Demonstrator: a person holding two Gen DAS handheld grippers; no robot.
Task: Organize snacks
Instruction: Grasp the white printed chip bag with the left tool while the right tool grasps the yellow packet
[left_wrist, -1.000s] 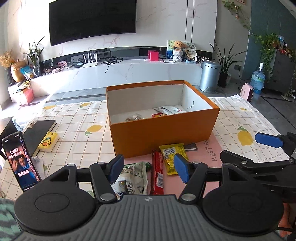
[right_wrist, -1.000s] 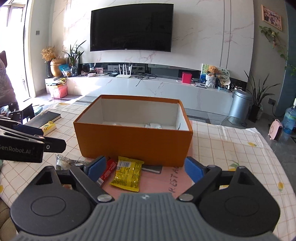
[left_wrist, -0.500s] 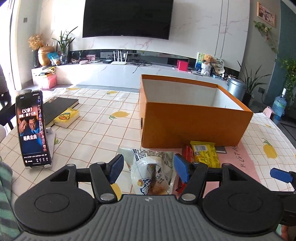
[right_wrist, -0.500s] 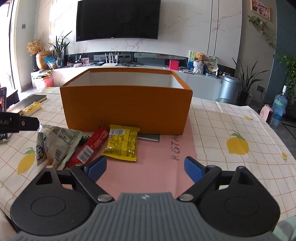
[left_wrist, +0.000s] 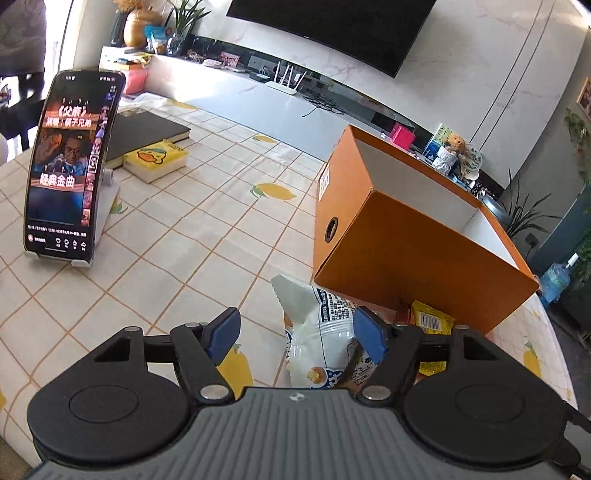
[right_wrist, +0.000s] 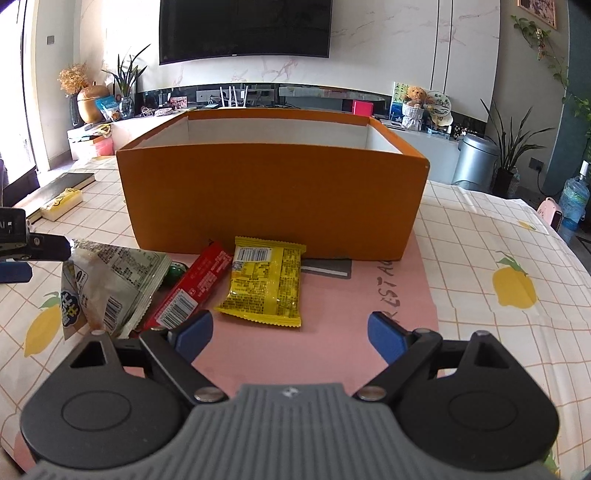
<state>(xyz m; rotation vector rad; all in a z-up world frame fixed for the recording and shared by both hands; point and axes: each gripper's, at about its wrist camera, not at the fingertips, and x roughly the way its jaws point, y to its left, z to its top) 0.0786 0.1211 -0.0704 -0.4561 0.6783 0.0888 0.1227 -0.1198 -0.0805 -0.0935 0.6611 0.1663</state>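
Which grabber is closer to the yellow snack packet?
Right. The right gripper sits open just in front of the yellow packet. The left gripper is off to the side, around the white snack bag.

Snack packets (right_wrist: 264, 282) on table (right_wrist: 480, 236) before box (right_wrist: 273, 199); phone (left_wrist: 70, 162) far left.

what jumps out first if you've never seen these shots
The big orange box fills the middle of the table, open-topped. Three snack packets lie at its near wall: a yellow packet, a red bar and a pale bag. The open left hand-held gripper straddles that bag.
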